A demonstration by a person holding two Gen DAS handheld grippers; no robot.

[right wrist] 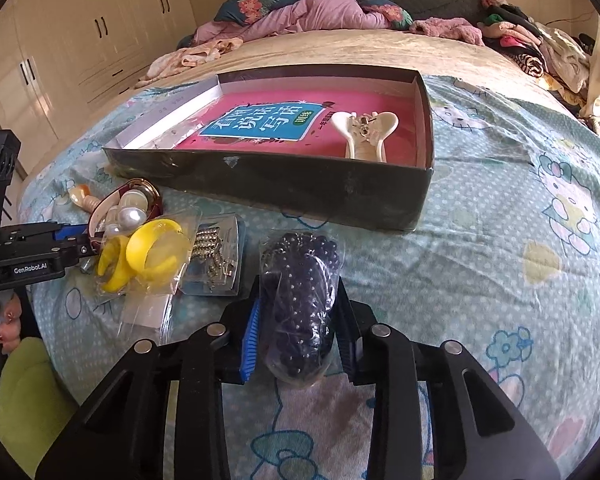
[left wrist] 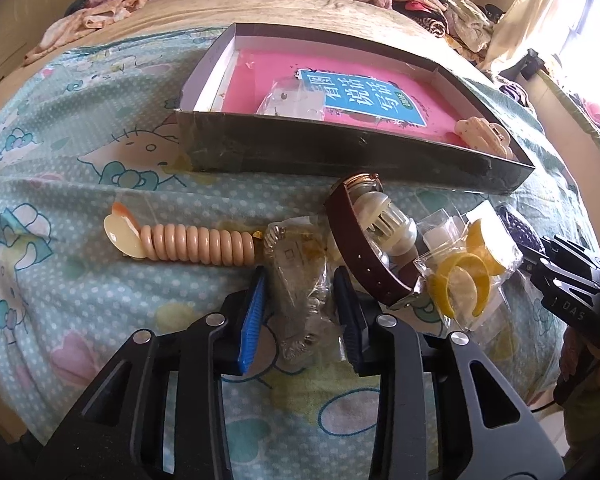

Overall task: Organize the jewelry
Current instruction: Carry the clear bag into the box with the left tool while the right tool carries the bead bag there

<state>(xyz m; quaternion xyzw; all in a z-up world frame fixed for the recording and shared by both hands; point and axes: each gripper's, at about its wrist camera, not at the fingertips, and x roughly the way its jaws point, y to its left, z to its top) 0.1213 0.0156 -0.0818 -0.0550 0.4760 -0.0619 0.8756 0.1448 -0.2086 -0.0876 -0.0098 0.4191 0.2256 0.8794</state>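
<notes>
Left gripper (left wrist: 300,304): jaws set moderately wide, straddling a clear packet of silver chain jewelry (left wrist: 300,280) lying on the bedsheet (left wrist: 80,160). Pads flank the packet; whether they press on it cannot be told.

Right gripper (right wrist: 298,320): jaws part-open around a clear bag of dark beads (right wrist: 300,296) on the sheet; the bag fills the gap, firm grip not confirmed.

Between the two, a bagged yellow ring set (right wrist: 148,252) and a brown-strapped watch (left wrist: 364,248). The dark tray box (right wrist: 284,184) sits just beyond, holding a cream hair claw (right wrist: 364,136).
</notes>
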